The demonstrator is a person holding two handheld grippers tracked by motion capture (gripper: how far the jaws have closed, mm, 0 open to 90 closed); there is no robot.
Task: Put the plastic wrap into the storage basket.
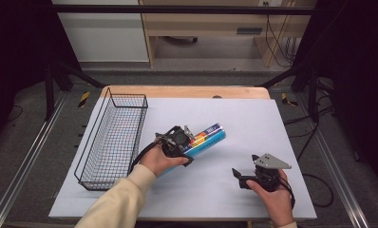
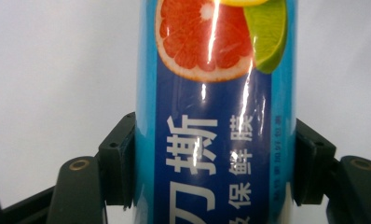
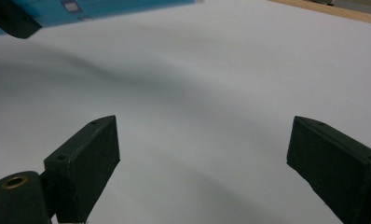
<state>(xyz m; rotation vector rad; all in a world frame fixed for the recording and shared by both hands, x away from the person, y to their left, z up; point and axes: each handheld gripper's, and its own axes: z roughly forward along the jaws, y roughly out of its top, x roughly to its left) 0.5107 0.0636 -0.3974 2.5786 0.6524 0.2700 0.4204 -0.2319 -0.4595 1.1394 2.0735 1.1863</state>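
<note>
I see my left gripper (image 1: 189,142) pinching a long blue box (image 1: 207,138) of cling wrap near the middle of the white mat (image 1: 253,123). In the left gripper view, the two black jaws press on both sides of the blue box (image 2: 215,140), which has a picture of a cut grapefruit and a green lime on it, with white writing below. From the high view the box points away from my left hand (image 1: 159,160), up and to the right, just beside the wire basket (image 1: 112,137) on the left of the mat. My right gripper (image 1: 240,178) rests low near the front right of the mat, well apart from the box. In the right gripper view its jaws are spread wide with nothing between them, just bare mat (image 3: 207,93).
</note>
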